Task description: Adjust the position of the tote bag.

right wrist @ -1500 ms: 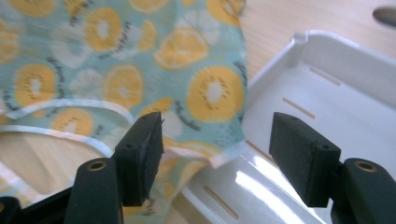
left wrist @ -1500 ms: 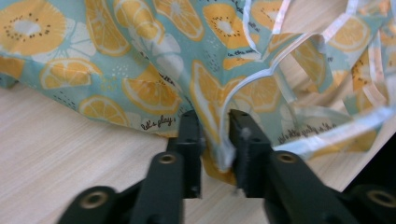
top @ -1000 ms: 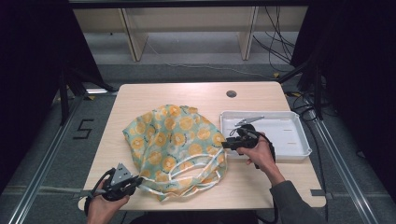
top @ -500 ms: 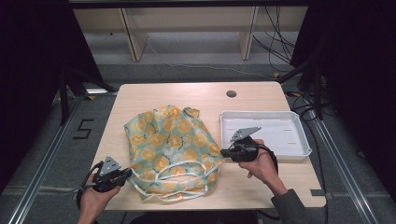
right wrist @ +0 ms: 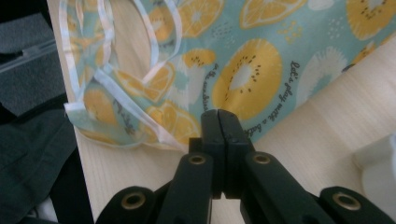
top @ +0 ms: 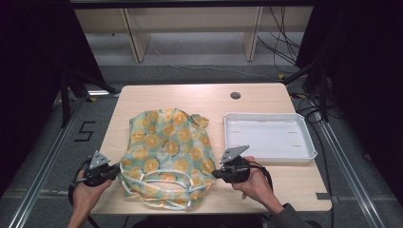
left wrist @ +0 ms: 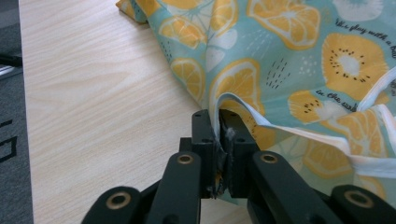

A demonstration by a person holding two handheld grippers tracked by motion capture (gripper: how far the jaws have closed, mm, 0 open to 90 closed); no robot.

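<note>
High view: fruit-print cloth bag (top: 166,154) lies rumpled at table (top: 190,97) centre-front, white tray (top: 268,137) well to its right, empty. Left gripper (top: 114,169) sits at the bag's left near corner, right gripper (top: 216,174) at its right near edge.

Left gripper view: jaws pressed together w/ a fold of the white-piped hem pinched between them. Right gripper view: jaws pressed together right at the fabric edge; can't tell whether cloth is actually caught.

Step, prob.: spreading or lifting the bag by its two near corners. To do it well, I'd confirm the right side's bite first, then pull both hands apart evenly & low, so the thin fabric tensions w/o slipping out.

Materials: bag is light woven cloth, teal w/ orange citrus & kiwi slices, white trim & looped white handles (top: 159,176); soft, creases easily. Tray is rigid matte plastic, raised rim. Table is smooth pale wood-grain laminate.
</note>
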